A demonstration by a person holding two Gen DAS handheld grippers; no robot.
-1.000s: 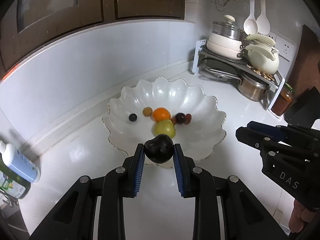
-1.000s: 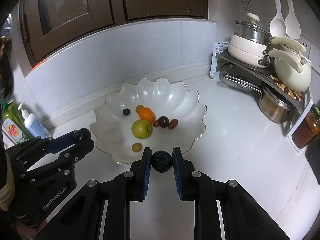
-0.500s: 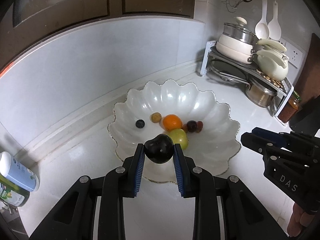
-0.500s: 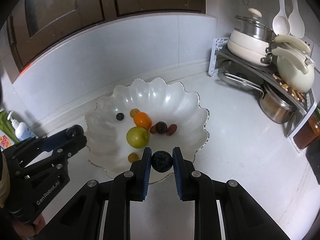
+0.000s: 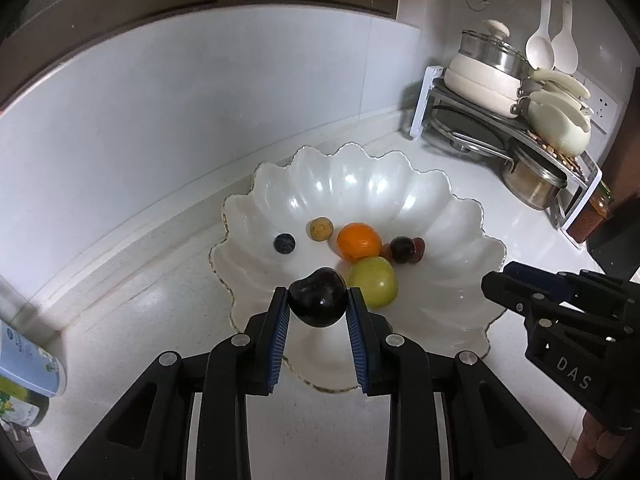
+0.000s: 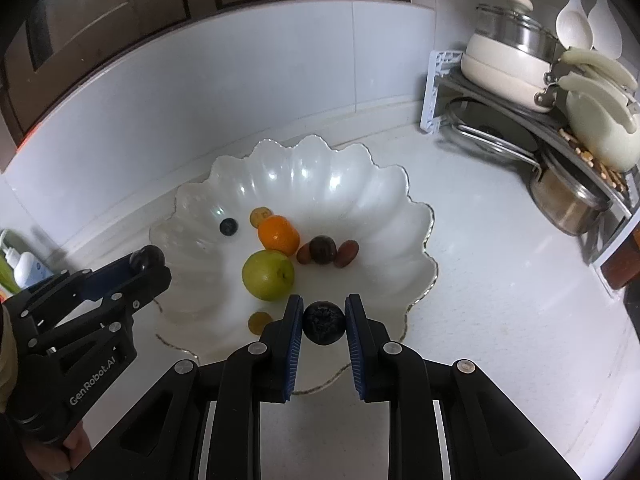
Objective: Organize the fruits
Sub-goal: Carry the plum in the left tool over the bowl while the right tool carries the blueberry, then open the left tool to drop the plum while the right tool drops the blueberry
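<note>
2 dark fruits clamped over the bowl [image 5: 460, 208], ready to drop in.

Left gripper [image 5: 318, 312] pinched on a plum [image 5: 318, 302], pads at its widest sides, hanging above the near rim just beside the apple [image 5: 374, 286]. Right gripper [image 6: 323, 322] closed narrow on a blueberry [image 6: 323, 322], also over the near rim. Likely light, smooth-skinned and soft, both; bruised by a hard squeeze, prone to slip or roll once freed, so best held across the middle with gentle pressure and let go low. Already in the bowl: orange [image 6: 279, 233], a loose blueberry, 2 small tan fruits, a dark fruit flanked by 2 brown ones. Bare floor left of the apple looks the easiest landing. Pot rack [image 6: 520, 120] well off to the right, bottles [image 5: 24, 364] at far left; neither in the way.
</note>
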